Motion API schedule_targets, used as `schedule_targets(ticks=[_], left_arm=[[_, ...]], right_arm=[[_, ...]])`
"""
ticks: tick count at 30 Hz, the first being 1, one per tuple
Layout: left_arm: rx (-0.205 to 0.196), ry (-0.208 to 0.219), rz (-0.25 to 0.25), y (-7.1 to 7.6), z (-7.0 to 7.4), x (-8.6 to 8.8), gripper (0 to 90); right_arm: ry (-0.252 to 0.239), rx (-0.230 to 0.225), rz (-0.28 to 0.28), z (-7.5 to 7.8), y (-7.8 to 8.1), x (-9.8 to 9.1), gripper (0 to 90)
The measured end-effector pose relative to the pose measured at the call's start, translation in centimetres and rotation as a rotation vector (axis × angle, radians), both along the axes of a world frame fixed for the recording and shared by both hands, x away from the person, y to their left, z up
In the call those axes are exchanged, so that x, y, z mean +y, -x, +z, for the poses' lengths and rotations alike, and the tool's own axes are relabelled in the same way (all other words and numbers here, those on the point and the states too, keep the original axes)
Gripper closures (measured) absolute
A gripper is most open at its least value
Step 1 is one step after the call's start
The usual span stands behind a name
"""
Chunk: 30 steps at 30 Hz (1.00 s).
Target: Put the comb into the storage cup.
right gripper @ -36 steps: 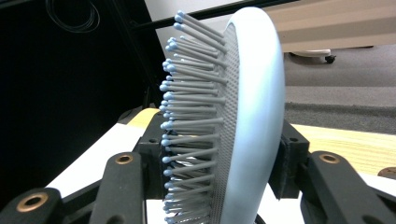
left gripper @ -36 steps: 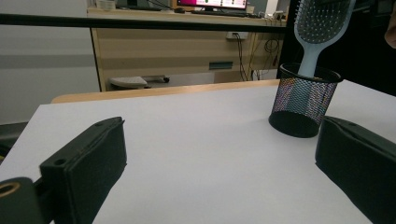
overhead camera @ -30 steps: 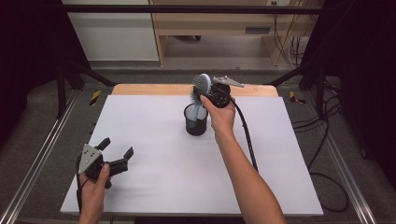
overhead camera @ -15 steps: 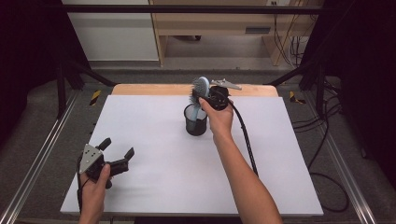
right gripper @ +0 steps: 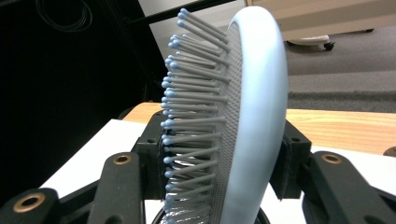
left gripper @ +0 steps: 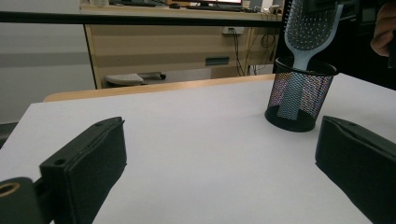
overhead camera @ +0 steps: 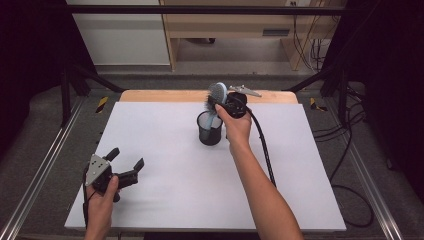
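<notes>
Left tongs (overhead camera: 127,167) rest low on the near left of the white tabletop (overhead camera: 165,200) – jaws spread wide, nothing between them. Farther back, near the tabletop's middle rear, a black mesh cup (overhead camera: 209,128) stands upright. Right tongs (overhead camera: 216,101) hover just over the cup – jaws clamped on the head of a pale blue hairbrush (right gripper: 243,116), bristles against one pad, back against the other. Brush stands upright, handle down inside the cup (left gripper: 299,93).

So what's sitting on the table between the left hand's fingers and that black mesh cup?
Nothing: in the high view, bare white table runs from the left gripper to the cup.
</notes>
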<state>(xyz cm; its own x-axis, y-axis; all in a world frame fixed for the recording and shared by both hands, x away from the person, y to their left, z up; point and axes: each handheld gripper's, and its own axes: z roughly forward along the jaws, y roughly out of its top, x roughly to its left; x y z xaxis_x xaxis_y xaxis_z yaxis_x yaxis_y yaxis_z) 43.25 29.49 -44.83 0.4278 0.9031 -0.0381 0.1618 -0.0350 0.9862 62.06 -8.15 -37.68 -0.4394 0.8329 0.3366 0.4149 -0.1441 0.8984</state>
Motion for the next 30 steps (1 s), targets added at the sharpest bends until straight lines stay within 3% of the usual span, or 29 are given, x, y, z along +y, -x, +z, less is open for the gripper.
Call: schedule_targets(ticks=[30], left_arm=[[0.002,-0.003,-0.004,0.0,0.0,-0.1,2.0]], right_arm=[[-0.023,0.052,-0.042,-0.7,-0.4,-2.2,44.2]])
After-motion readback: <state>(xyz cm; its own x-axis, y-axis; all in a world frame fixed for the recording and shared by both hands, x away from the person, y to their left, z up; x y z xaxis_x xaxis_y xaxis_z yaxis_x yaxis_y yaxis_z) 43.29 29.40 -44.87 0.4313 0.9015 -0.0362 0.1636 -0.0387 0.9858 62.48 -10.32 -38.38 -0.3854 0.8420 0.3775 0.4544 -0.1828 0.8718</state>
